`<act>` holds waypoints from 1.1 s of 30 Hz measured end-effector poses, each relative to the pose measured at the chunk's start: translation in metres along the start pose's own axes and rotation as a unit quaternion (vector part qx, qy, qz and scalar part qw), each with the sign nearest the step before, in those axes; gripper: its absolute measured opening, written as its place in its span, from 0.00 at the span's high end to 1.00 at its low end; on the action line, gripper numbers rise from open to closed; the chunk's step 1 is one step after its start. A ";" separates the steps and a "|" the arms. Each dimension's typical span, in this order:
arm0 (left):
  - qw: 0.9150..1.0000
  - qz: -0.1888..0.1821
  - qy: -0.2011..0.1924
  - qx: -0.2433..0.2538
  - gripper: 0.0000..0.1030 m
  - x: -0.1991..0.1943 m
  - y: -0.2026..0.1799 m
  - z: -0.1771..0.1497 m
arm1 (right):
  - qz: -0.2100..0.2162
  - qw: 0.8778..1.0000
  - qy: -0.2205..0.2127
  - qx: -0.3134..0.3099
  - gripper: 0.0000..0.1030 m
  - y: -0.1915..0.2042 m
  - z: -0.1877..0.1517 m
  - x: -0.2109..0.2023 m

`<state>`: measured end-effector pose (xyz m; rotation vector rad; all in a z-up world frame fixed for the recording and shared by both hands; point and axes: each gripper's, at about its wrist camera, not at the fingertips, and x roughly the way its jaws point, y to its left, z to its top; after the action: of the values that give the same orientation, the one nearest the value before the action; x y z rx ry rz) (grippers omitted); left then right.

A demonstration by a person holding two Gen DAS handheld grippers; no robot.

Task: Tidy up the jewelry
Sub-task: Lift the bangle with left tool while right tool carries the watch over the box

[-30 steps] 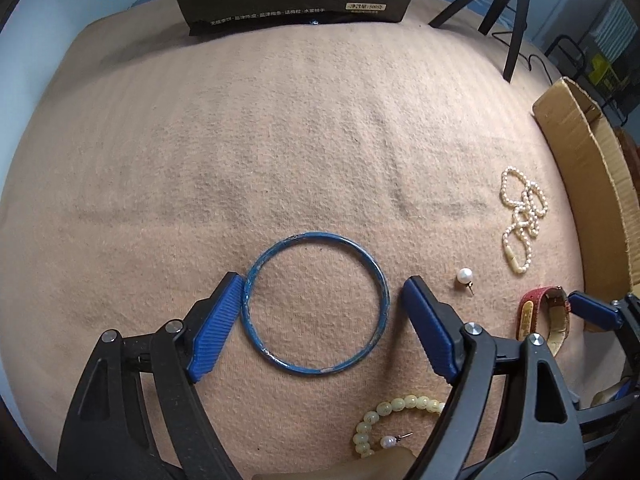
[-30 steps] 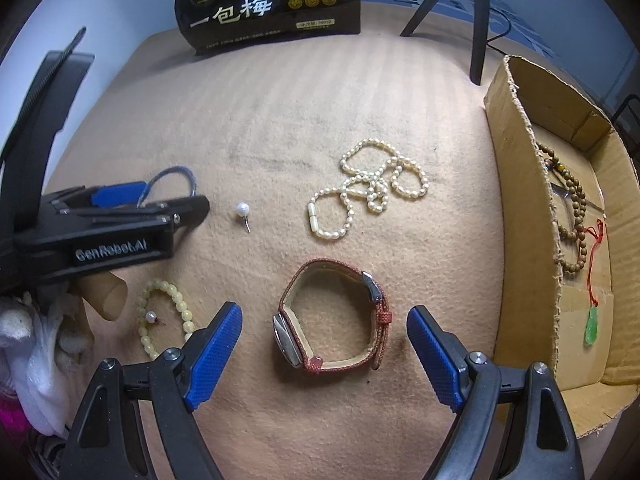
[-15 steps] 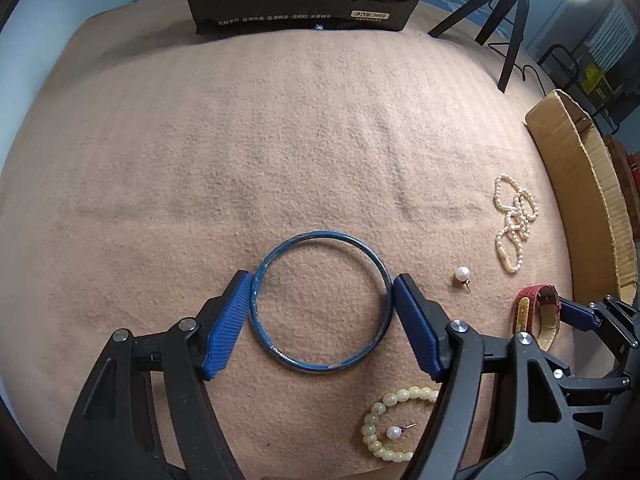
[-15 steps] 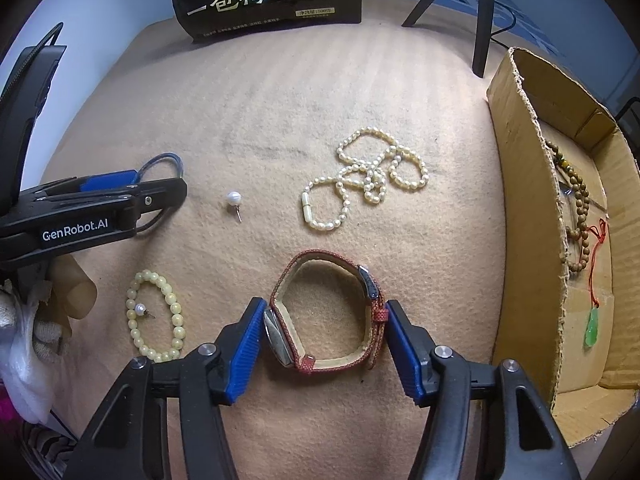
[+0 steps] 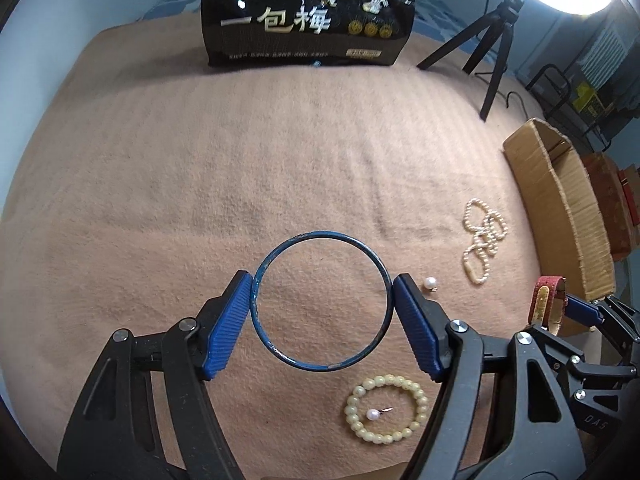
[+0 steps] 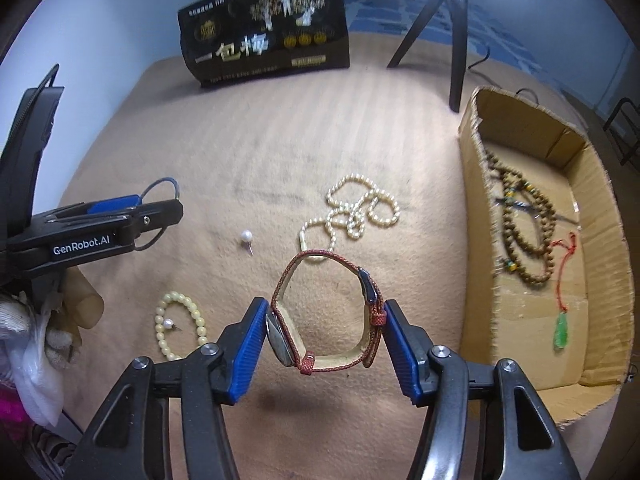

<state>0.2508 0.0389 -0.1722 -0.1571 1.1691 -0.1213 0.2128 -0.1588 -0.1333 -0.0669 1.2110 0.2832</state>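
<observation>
Your left gripper (image 5: 322, 303) is clenched on the blue bangle (image 5: 320, 301), one pad on each side of the ring across its width, and the ring looks raised a little off the tan blanket (image 5: 240, 168). Your right gripper (image 6: 325, 331) grasps the red watch (image 6: 326, 312) the same way: one pad bears on the case, the other on the strap by its buckle, and the band's loop stands open between them, pointing away from you.

What matters for the coming move is where the cardboard box (image 6: 478, 216) lies. It sits to the right of both grippers, its long axis running from near to far, and its near-left wall is just beside your right gripper. So the watch has the shorter trip: lift it over that wall and carry it right (brown prayer beads (image 6: 524, 232) and a green pendant (image 6: 562, 330) already lie inside). The bangle must cross the whole scene, passing over the loose pearl stud (image 5: 429, 282) and the pearl necklace (image 5: 482, 246), so I judge the right hand should go first. The yellow bead bracelet (image 5: 386, 410), with a second stud inside it, lies near you on the blanket.
</observation>
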 end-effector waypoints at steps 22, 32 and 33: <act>0.993 -0.071 -0.055 0.074 0.28 -0.053 -0.106 0.001 | -0.032 0.992 -0.086 0.083 0.42 -0.090 -0.009 -0.077; 0.987 -0.106 -0.057 0.103 0.28 -0.052 -0.166 0.000 | -0.047 0.986 -0.088 0.133 0.42 -0.146 -0.019 -0.082; 0.987 -0.107 -0.057 0.104 0.28 -0.051 -0.170 0.001 | -0.047 0.985 -0.088 0.139 0.42 -0.152 -0.021 -0.082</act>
<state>0.2294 -0.1195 -0.0944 -0.1036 1.0164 -0.4174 0.2060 -0.3241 -0.0800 0.1412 1.0587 0.0335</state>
